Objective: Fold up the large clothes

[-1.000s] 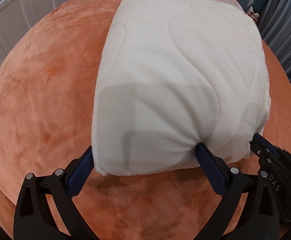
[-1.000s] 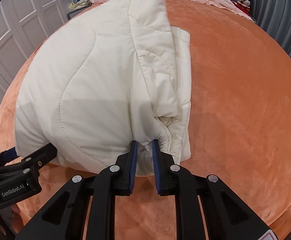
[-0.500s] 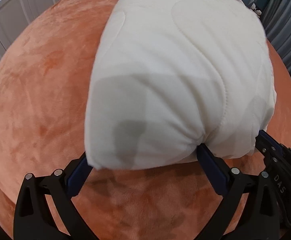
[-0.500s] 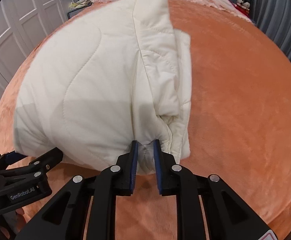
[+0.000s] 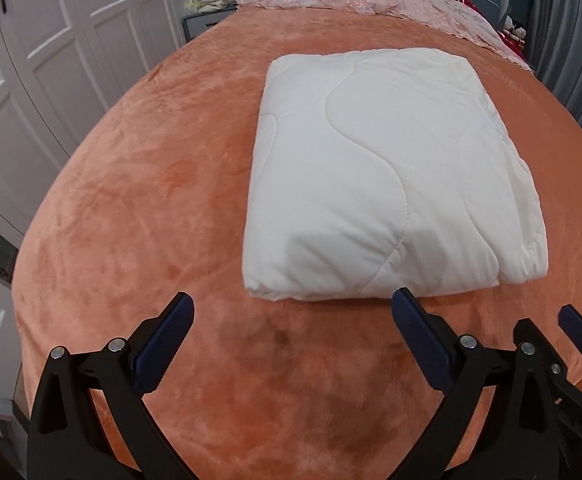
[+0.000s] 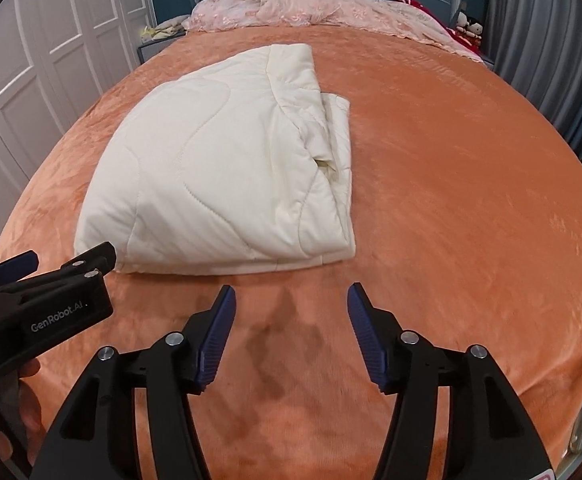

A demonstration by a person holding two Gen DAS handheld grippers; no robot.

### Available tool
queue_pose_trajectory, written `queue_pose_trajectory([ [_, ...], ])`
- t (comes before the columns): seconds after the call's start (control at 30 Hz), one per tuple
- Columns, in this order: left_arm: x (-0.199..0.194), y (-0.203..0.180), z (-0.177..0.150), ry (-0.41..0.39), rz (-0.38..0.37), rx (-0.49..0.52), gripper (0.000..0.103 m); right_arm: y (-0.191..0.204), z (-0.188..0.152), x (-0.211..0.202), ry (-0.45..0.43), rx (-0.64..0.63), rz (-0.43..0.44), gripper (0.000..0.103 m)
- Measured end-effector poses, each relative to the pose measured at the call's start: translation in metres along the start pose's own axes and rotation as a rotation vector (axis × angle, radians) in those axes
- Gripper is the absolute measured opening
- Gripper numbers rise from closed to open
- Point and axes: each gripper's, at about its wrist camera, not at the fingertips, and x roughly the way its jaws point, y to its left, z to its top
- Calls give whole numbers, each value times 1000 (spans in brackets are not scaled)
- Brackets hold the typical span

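A cream quilted garment (image 5: 383, 176) lies folded into a thick rectangle on the orange bed cover (image 5: 139, 200). It also shows in the right wrist view (image 6: 227, 172), with layered edges on its right side. My left gripper (image 5: 291, 312) is open and empty, just short of the bundle's near edge. My right gripper (image 6: 291, 304) is open and empty, a little back from the near edge. The left gripper also shows at the left of the right wrist view (image 6: 47, 276).
A pink lace bedspread (image 6: 323, 12) is bunched at the head of the bed. White wardrobe doors (image 5: 47, 64) stand to the left. Grey curtains (image 6: 551, 52) hang on the right. A nightstand (image 6: 159, 44) stands beside the bed.
Both grippers have let go of the garment and pulled back from it. The right gripper opened. The folded bundle now rests flat on the bed.
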Motion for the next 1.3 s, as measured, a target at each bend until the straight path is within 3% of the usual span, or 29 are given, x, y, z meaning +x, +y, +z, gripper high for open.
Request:
queue_pose_trajectory([
  [0.43,-22,-5,-26,-70,38,46,97,-13,-25,-24,-54,40,-7,65],
  [0.73,-36,-10,-45,-137,46,74,97,-11,-47,-41,-143,51,-24,67],
  [1.3,-41,-7,-66,-176,41,62,97,-5,-63,-48,-169,43,-45,68],
])
